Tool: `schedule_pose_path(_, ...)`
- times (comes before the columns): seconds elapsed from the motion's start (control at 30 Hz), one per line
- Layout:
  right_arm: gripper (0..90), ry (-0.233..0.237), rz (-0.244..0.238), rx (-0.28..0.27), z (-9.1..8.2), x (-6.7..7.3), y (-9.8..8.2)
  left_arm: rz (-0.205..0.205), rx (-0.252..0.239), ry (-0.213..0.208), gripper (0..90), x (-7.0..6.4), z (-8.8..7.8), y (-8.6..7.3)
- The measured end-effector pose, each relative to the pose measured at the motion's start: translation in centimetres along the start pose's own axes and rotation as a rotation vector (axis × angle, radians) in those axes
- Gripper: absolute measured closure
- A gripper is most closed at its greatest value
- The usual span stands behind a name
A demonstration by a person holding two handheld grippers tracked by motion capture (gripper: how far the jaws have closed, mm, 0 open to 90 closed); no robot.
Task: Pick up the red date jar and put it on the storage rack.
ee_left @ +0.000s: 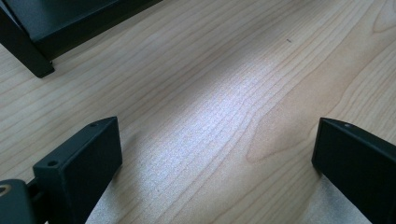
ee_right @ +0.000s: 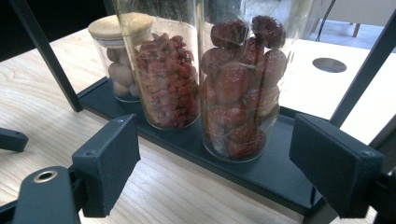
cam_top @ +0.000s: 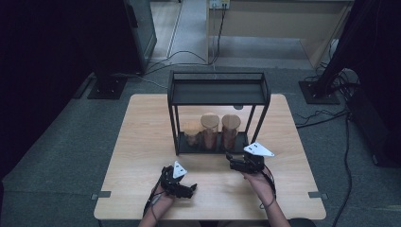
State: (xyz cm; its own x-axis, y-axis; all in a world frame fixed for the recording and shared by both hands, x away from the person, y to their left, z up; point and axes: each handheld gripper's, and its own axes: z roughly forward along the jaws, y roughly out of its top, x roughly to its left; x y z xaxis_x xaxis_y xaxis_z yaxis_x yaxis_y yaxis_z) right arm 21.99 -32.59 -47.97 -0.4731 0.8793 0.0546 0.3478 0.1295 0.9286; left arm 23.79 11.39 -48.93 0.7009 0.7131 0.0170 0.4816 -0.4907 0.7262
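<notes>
A black two-shelf wire rack (cam_top: 218, 87) stands on the wooden table (cam_top: 142, 142). Three glass jars sit on its lower shelf (ee_right: 275, 175): a tall jar of dark red dates (ee_right: 240, 93), a tall jar of small red berries (ee_right: 166, 79), and a short jar with a wooden lid (ee_right: 119, 56) holding pale round nuts. My right gripper (ee_right: 215, 158) is open just in front of the shelf, facing the date jar, nothing between its jaws. My left gripper (ee_left: 215, 158) is open low over bare tabletop, with the rack's foot (ee_left: 32, 60) beyond it.
In the high view, my left gripper (cam_top: 189, 189) is near the table's front edge and my right gripper (cam_top: 230, 158) is beside the rack's front right leg. The rack's top shelf is bare. Cables and stand bases lie on the floor around the table.
</notes>
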Motion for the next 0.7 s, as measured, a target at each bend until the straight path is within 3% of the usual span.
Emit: schedule_pose_path(0.7, 14.0, 0.032, -0.010, 0.001, -0.46, 0.08, -0.05, -0.001, -0.001, 0.000, 1.5, -0.01, 0.01, -0.01)
